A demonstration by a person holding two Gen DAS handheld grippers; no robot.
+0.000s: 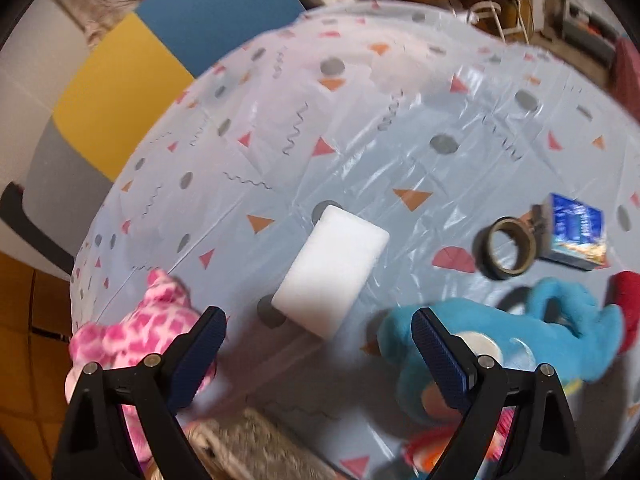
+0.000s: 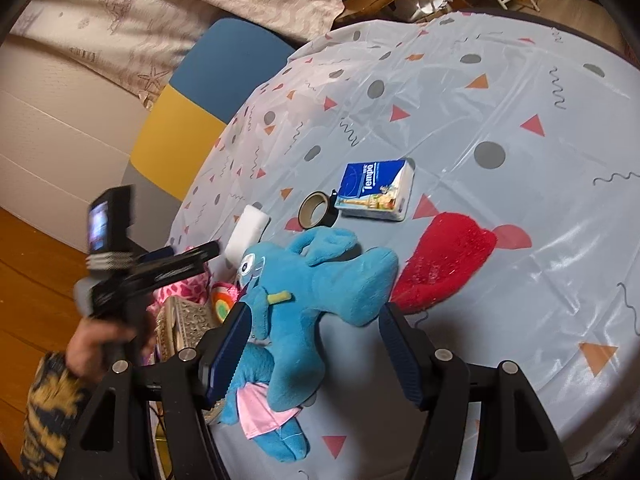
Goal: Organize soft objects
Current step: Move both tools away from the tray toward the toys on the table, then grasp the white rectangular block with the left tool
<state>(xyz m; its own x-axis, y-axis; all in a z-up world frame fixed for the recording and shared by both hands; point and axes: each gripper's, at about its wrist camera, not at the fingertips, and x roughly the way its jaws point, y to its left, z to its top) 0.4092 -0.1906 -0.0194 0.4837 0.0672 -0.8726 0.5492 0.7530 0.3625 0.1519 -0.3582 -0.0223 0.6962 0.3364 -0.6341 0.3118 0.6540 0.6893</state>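
The white sponge block (image 1: 331,270) lies flat on the worktop (image 1: 400,128), just ahead of the left claw (image 1: 318,356), whose jaws stand wide apart and empty. It looks light and squashy, best pinched across its narrow sides. The right claw (image 2: 312,344) sits clamped on the blue plush toy (image 2: 320,280), soft and limp, beside the basket (image 2: 188,320).
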